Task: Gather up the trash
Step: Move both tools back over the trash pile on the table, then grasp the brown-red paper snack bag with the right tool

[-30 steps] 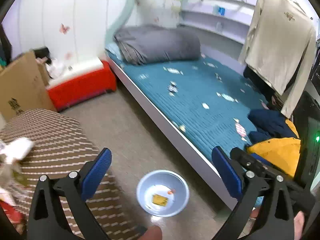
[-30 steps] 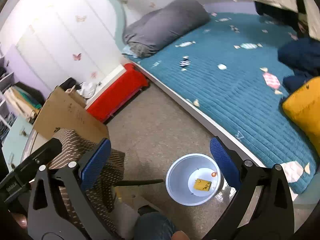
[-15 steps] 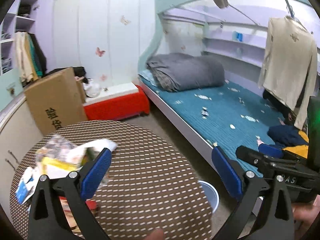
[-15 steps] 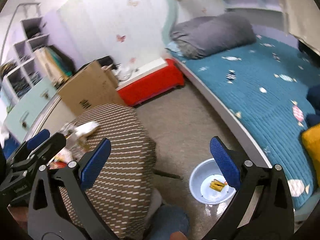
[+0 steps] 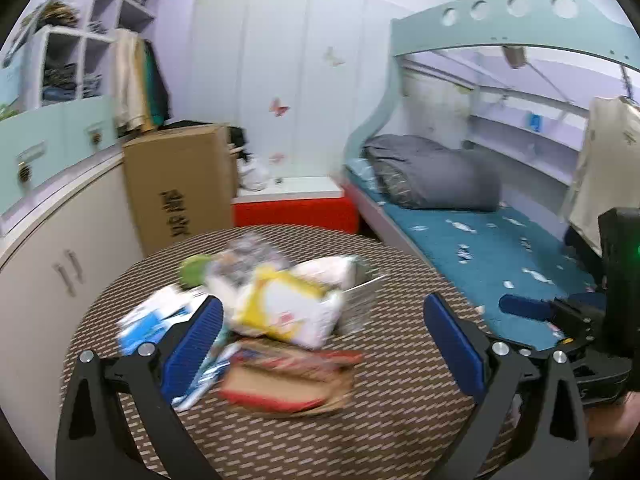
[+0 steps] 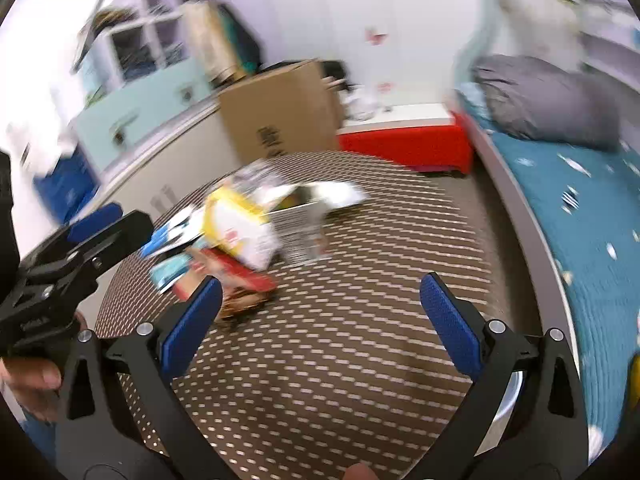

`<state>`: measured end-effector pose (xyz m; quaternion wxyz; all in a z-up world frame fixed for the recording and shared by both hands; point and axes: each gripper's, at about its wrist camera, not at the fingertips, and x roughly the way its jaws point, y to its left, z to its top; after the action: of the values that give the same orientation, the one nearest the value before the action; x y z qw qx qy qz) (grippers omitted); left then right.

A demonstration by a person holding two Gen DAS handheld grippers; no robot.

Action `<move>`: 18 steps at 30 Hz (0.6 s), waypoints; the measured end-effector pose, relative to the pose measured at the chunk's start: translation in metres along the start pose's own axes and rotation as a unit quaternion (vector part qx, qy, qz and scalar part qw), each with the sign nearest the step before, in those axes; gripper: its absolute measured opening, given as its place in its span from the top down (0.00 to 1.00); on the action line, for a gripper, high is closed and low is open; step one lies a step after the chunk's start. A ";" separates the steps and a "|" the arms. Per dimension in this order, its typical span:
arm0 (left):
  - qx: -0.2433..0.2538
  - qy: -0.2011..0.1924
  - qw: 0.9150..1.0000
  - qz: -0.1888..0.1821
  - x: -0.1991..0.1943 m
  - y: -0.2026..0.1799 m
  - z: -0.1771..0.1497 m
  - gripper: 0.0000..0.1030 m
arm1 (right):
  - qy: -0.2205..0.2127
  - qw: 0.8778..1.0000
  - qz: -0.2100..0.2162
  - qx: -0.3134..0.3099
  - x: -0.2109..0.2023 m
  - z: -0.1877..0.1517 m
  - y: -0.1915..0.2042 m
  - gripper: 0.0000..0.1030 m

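We find the trash pile (image 5: 276, 320) heaped mid-table, its long axis running roughly 8 to 2 o'clock: a yellow-and-white pack (image 5: 288, 310) on top, a red-edged carton (image 5: 280, 384) at its 6 o'clock, blue-white wrappers (image 5: 156, 320) at 9. Our left gripper (image 5: 324, 344) hovers wide open and empty, straddling the heap; our right gripper (image 6: 320, 320) gapes empty over bare tabletop, the pile at its 11 o'clock. The round woven table (image 5: 400, 400) stands between a cardboard box (image 5: 180, 184), a red bench (image 5: 296, 210) and the teal-quilted bunk (image 5: 480, 252). Both views are motion-blurred.
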<state>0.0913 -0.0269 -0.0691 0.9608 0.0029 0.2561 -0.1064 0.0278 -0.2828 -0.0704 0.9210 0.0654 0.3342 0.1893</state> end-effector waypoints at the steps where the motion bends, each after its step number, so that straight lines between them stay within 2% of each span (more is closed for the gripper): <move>1: -0.005 0.002 1.000 0.011 -0.003 0.013 -0.005 0.05 | 0.008 1.000 0.010 -0.019 0.008 0.000 0.014 0.06; 6: -0.014 0.011 0.999 0.047 -0.011 0.055 -0.021 0.05 | 0.046 0.995 0.042 -0.080 0.043 -0.004 0.058 0.06; 10: -0.015 0.018 0.997 0.071 -0.017 0.081 -0.035 0.05 | 0.082 0.986 0.057 -0.131 0.076 -0.008 0.089 0.06; 14: -0.015 0.030 0.996 0.078 -0.017 0.098 -0.049 0.05 | 0.110 0.976 0.067 -0.175 0.101 -0.011 0.107 0.06; 18: -0.008 0.044 0.996 0.075 -0.015 0.104 -0.059 0.05 | 0.137 0.968 0.079 -0.193 0.129 -0.009 0.112 0.06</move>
<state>0.0714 0.0811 -0.1182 0.9540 0.0194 0.2975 -0.0317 0.0785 -0.1292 -0.1255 0.8437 -0.1139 0.4079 0.3298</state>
